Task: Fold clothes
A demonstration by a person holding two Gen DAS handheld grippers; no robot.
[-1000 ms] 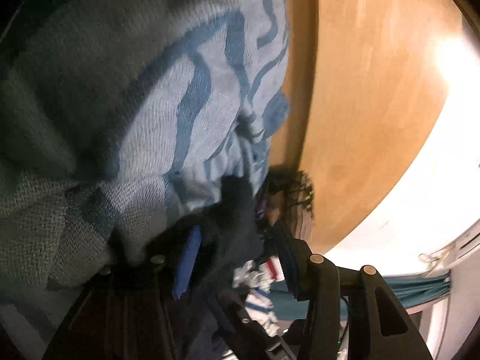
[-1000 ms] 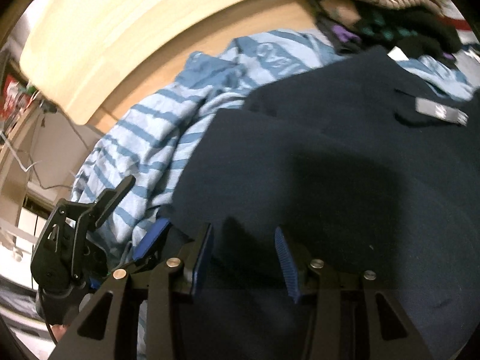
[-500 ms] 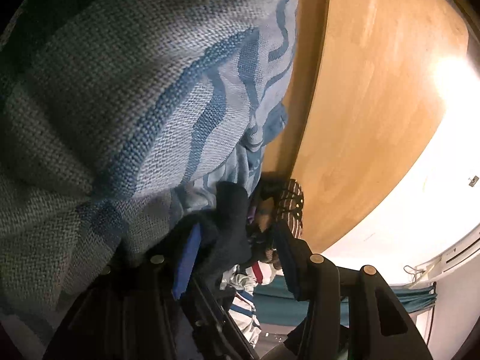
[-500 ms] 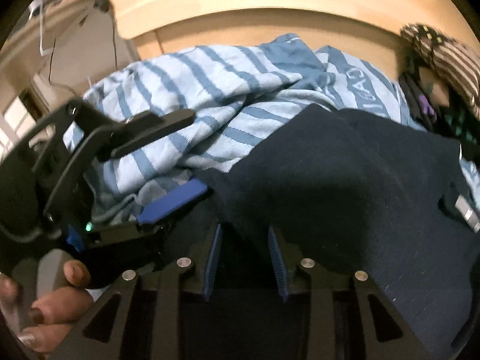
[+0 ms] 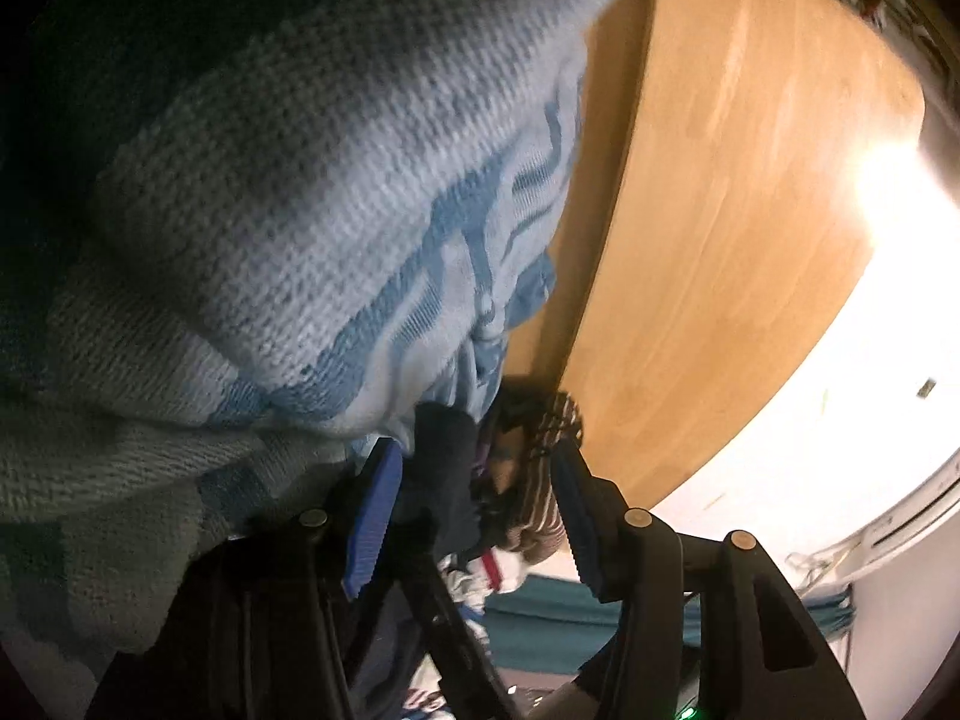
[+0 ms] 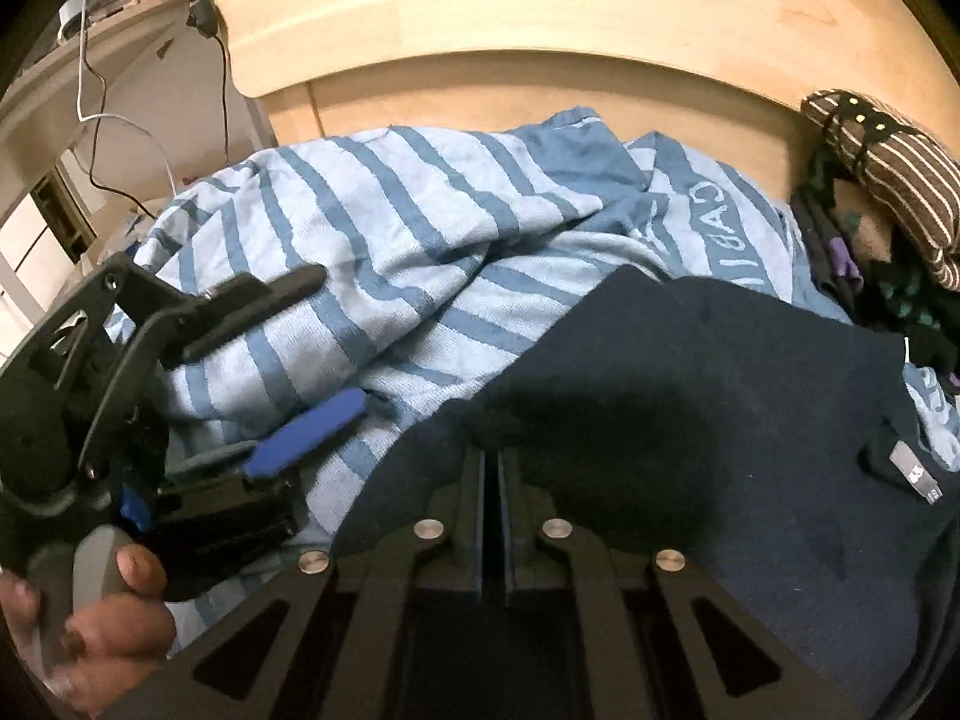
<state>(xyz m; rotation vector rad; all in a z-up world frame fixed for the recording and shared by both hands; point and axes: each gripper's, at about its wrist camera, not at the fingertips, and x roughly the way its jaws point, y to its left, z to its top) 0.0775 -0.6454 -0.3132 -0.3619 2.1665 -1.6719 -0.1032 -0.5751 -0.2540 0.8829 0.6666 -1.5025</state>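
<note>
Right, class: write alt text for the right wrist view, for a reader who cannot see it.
The right hand-held gripper is shut on the edge of a navy garment lying over a blue striped top. At left, a hand holds the left hand-held gripper, open against the striped top.

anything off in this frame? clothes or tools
Nothing damaged or spilled. The striped shirt lies crumpled under the navy garment, and more clothes are heaped at the far right. The right tool is shut on a pinch of navy fabric.
</note>
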